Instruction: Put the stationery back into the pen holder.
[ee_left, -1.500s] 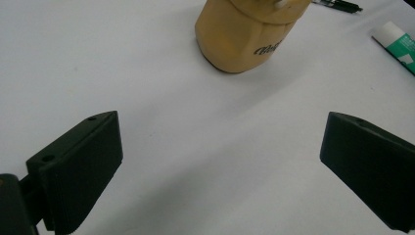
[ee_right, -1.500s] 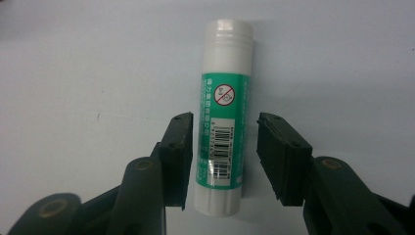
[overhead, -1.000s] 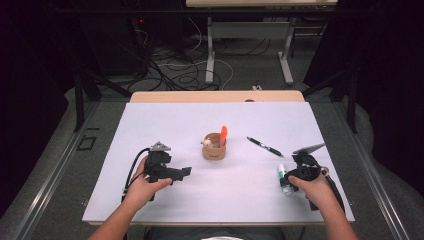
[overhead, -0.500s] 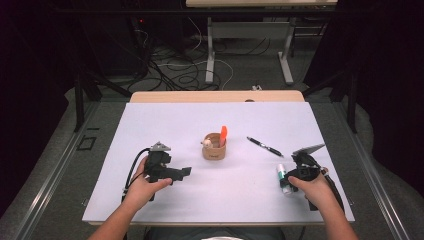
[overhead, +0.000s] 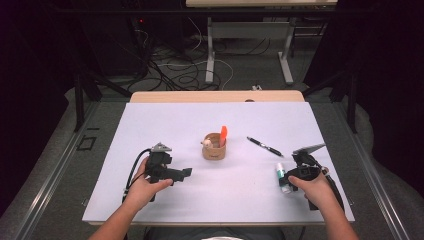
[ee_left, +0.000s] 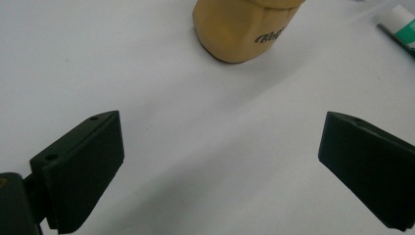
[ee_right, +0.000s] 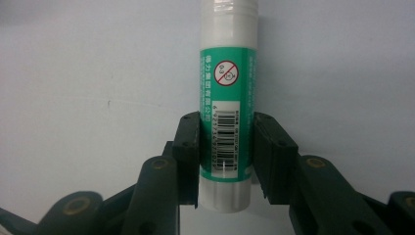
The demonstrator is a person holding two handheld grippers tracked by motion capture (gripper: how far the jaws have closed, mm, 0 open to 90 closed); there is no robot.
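Observation:
A white and green glue stick (ee_right: pixel 227 98) lies on the white table sheet (overhead: pixel 165 125) at the right front (overhead: pixel 281 174). My right gripper (ee_right: pixel 226 128) is shut on its lower body, one pad pressing on each side, and sits low over the sheet (overhead: pixel 286 179). My left gripper (overhead: pixel 186 172) rests at the left front, pointing toward the middle. Its jaws stand wide open (ee_left: pixel 220 147) with only bare sheet between them. A tan wooden cup (overhead: pixel 214 148) stands in the middle, just beyond the left jaws (ee_left: pixel 244 29).
An orange piece (overhead: pixel 223 135) and a small pale ball stick out of the cup. A black pen (overhead: pixel 265 146) lies on the sheet between the cup and my right gripper. Beyond the table's far wooden edge (overhead: pixel 215 96) are floor cables and desk legs.

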